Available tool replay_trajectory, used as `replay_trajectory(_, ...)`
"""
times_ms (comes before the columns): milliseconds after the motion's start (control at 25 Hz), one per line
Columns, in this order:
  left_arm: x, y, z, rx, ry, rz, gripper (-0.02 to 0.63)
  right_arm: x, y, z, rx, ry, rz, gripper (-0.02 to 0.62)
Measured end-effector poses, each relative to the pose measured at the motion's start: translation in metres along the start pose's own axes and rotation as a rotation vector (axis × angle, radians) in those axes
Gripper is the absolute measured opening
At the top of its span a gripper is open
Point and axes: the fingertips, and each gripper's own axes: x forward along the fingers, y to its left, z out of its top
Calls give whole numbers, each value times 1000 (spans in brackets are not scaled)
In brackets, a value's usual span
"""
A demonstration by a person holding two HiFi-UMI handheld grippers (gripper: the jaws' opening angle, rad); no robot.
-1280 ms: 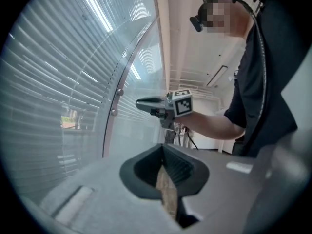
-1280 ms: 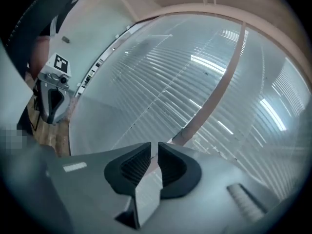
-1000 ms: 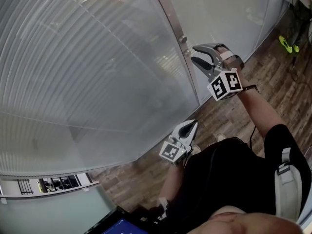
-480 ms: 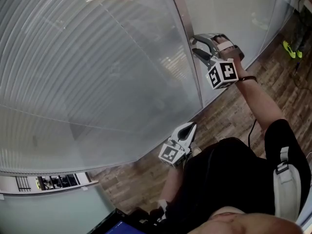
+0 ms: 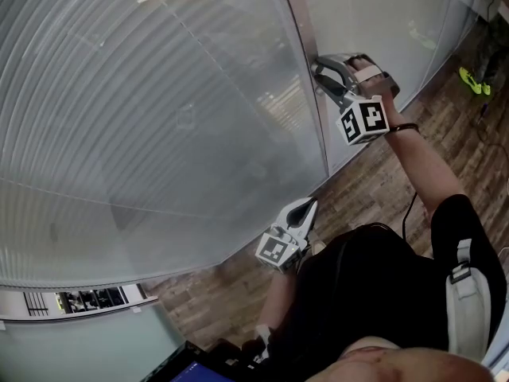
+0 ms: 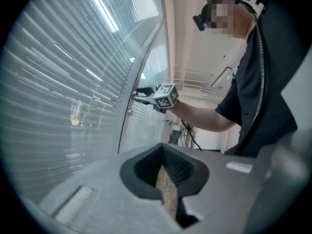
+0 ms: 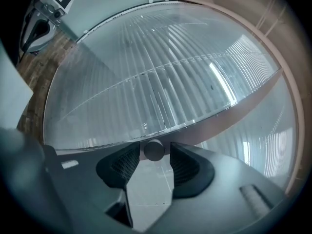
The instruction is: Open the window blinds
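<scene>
Window blinds [image 5: 159, 118] closed behind the glass, their turning knob [image 7: 154, 150] now reached.
The right gripper [image 5: 320, 70] has been brought to the metal frame [image 5: 296, 14] and its jaws have just been closing around the knob, but the pads seem not yet pressed on it. The left gripper [image 5: 306, 208] is held shut and empty. Turning can probably be started soon.

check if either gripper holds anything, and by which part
Nothing yet. The jaws of the right gripper, just closing, flank the round knob with a gap showing; the left gripper is shut and empty.
</scene>
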Motion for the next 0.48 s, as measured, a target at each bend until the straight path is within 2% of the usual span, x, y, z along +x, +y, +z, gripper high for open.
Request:
replay_trajectory(160, 4, -3, 8, -8, 15, -3, 2, 3, 0, -2, -19, 10, 1, 126)
replay_trajectory(280, 5, -2, 10, -16, 20, -1, 2, 3, -1, -2, -34, 11, -8, 124)
replay_trajectory(480, 3, 5, -1, -11, -21, 8, 2, 2, -2, -1, -24, 9, -20, 123)
